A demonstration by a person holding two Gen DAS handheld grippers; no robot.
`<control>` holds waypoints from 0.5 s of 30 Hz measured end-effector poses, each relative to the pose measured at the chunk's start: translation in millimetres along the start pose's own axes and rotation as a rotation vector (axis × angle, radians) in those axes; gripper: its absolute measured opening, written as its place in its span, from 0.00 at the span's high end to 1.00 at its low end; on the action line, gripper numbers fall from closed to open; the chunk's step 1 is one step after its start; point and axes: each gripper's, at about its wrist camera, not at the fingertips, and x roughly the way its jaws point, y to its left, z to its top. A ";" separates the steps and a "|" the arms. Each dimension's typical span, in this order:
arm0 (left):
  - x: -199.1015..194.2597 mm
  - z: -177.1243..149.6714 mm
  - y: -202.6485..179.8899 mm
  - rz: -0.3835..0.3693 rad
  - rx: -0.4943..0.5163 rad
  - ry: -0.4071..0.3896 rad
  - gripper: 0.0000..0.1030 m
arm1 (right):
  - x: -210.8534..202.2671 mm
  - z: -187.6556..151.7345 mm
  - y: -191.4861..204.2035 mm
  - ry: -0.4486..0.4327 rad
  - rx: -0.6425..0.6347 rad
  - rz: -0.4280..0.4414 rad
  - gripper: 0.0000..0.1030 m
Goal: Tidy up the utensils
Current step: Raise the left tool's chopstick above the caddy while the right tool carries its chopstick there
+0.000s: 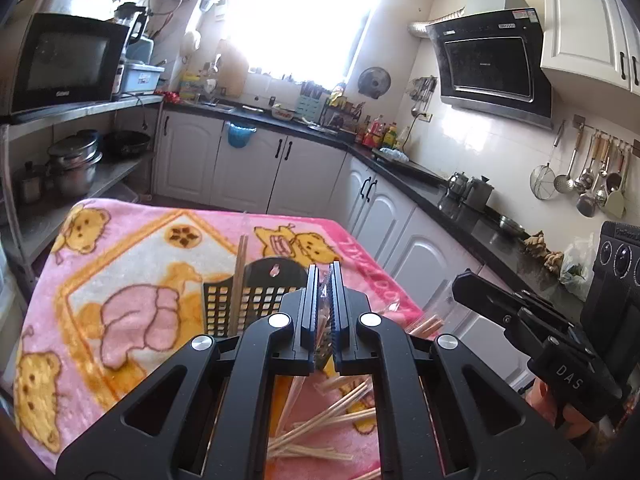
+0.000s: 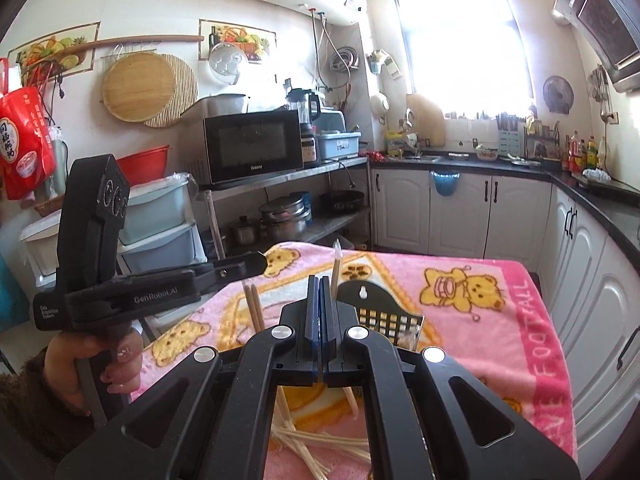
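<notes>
On the desk's fuzzy pink bear-print blanket (image 1: 132,264), thin pale wooden chopsticks (image 1: 320,420) lie scattered before a black perforated plastic holder (image 1: 256,292) with two upright sticks. Left tongs (image 1: 325,280) pinch crinkly clear plastic wrapping (image 1: 325,300); right tongs (image 2: 319,292) are closed flat, a wrapped chopstick (image 2: 335,268) rising just beside them.

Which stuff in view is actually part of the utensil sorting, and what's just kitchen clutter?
Job:
- black utensil holder
- chopsticks standing in it
- loose chopsticks on the pink blanket
- clear wrapper pinched by the left gripper

Clutter:
- microwave
- pots on the shelf
- hanging ladles
- sauce bottles
</notes>
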 end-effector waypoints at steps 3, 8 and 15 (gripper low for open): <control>0.9 7.8 -3.9 -0.011 0.007 -0.014 0.97 | -2.5 8.3 -1.1 -0.019 -0.003 0.000 0.99; 1.5 24.6 -12.9 -0.025 0.028 -0.043 0.97 | -6.4 25.2 -2.4 -0.056 -0.004 -0.003 0.99; 4.0 48.4 -20.3 -0.033 0.044 -0.084 0.97 | -8.8 49.6 -8.7 -0.108 0.006 -0.019 0.99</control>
